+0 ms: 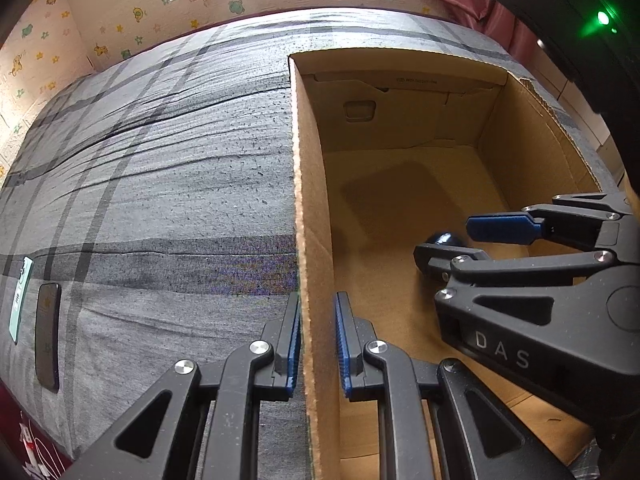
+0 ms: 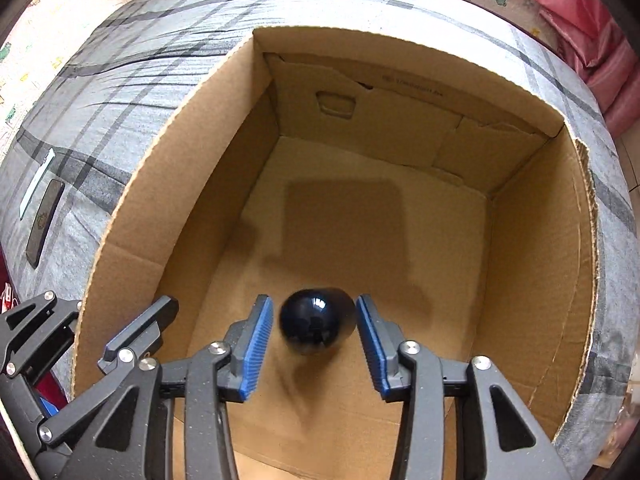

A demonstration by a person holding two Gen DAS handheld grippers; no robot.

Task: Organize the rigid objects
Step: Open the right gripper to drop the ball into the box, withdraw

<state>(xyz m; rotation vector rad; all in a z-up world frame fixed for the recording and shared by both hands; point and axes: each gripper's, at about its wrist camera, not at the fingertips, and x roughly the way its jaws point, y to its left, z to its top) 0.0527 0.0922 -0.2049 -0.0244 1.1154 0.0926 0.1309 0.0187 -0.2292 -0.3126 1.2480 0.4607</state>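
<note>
An open cardboard box [image 1: 310,184] [image 2: 132,216] stands on a grey plaid bedsheet [image 1: 160,184]. My left gripper [image 1: 318,346] straddles the box's left wall near its front corner, with the blue pads shut on the cardboard, one inside and one outside. My right gripper [image 2: 316,344] [image 1: 442,240] points down into the box and is open. A glossy dark blue rounded object [image 2: 316,322] [image 1: 450,237] sits between its blue pads, blurred, with a gap on each side. It is just above or on the box floor; which, I cannot tell.
The box floor [image 2: 360,220] is bare cardboard apart from the dark object. A mint-green phone [image 1: 20,300] [image 2: 38,186] and a dark phone [image 1: 48,336] [image 2: 46,220] lie on the sheet to the left. Patterned wallpaper [image 1: 120,28] and pink fabric [image 2: 592,40] border the bed.
</note>
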